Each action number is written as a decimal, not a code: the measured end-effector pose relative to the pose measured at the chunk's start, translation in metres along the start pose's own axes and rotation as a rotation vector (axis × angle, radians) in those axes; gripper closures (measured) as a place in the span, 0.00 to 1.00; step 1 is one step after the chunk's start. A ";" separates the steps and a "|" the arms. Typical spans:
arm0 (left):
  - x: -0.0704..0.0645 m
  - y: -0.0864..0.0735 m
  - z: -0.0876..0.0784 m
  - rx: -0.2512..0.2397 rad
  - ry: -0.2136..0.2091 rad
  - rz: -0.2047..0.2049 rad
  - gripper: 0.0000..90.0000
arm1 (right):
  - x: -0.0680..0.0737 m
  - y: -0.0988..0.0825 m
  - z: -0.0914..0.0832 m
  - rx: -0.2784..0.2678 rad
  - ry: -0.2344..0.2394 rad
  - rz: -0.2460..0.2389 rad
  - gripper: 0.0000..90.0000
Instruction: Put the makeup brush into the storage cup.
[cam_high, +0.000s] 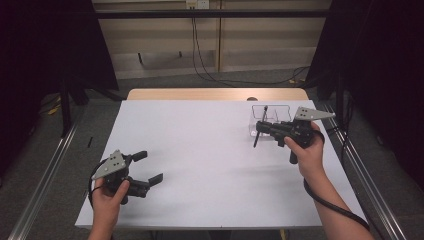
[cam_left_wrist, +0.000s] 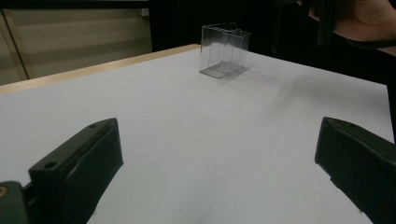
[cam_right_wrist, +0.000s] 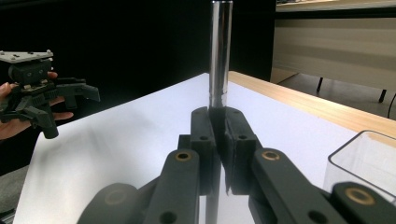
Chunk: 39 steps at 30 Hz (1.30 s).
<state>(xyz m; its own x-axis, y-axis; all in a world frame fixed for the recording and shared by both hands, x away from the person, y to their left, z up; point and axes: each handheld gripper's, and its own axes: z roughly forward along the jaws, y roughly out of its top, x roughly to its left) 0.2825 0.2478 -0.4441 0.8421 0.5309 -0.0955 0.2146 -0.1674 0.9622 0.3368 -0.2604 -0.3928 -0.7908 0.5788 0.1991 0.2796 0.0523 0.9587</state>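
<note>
high view: right gripper (cam_high: 260, 129) clamps one thin rod (cam_high: 260, 126) upright, one clear box (cam_high: 270, 120) just behind the jaws | left gripper view: left gripper (cam_left_wrist: 219, 158) jaws wide apart over bare desk (cam_left_wrist: 187, 121) | right gripper view: rod looks stiff, smooth, slippery; grip near middle.

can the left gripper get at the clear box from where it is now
Probably yes. The left gripper is open, and bare white table lies between it and the clear box. But the right gripper, holding a dark rod, crowds it.
</note>
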 end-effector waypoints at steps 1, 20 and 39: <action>0.000 0.000 0.000 0.001 0.004 0.001 0.01 | 0.000 0.000 0.000 -0.001 -0.001 -0.001 0.94; 0.001 -0.002 -0.004 0.005 0.002 0.005 0.01 | -0.017 0.008 -0.009 0.001 -0.055 -0.006 0.94; -0.001 -0.005 -0.006 0.010 0.001 0.006 0.01 | -0.032 0.013 -0.010 0.009 -0.106 -0.010 0.94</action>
<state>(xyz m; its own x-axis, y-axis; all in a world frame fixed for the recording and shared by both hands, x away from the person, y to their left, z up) 0.2775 0.2535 -0.4473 0.8427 0.5308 -0.0898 0.2149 -0.1789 0.9601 0.3606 -0.2869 -0.3846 -0.7316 0.6613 0.1659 0.2770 0.0660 0.9586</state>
